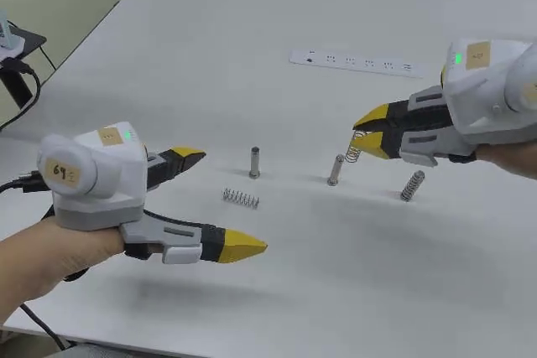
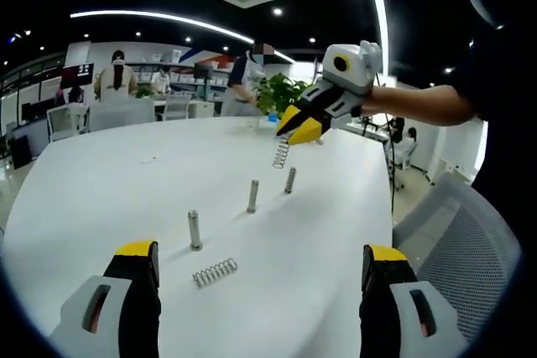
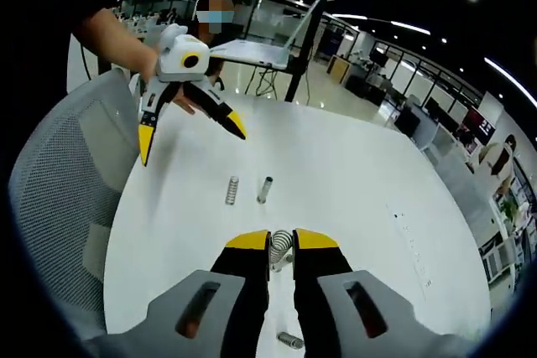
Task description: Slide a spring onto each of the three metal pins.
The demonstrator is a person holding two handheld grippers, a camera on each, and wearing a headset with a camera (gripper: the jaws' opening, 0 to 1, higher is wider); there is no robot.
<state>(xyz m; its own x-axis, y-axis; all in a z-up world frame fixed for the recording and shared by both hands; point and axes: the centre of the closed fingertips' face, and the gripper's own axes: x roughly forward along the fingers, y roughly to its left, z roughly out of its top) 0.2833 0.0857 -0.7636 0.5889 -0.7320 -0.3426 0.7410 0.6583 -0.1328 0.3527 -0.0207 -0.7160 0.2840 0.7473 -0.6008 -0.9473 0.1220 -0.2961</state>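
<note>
While its jaws stand spread wide with nothing between them, the left gripper sits nearest, at the lower left of the head view, gripped by a hand. Just past its yellow tips, a loose spring lies flat on the white table. In the left gripper view this loose spring lies low in the frame, between the two raised jaws.

A little farther up the head view, near its centre, the first pin stands upright and bare. To its right the second pin is bare too and looks slightly slanted in the frame. Farther right, a standing spring rises on end from the table; whether a pin is inside it cannot be told.

Above these, the right gripper comes in from the right edge of the head view. Its jaws are pressed together on the held spring, which hangs from the tips. The lower end of this spring is near the top of the second pin but not on it.

At the bottom centre of the right gripper view, the held spring sits pinched between the yellow tips. The left gripper shows wide open at the upper left of that view.

Farthest off, a white power strip lies on the table in the upper middle of the head view.
</note>
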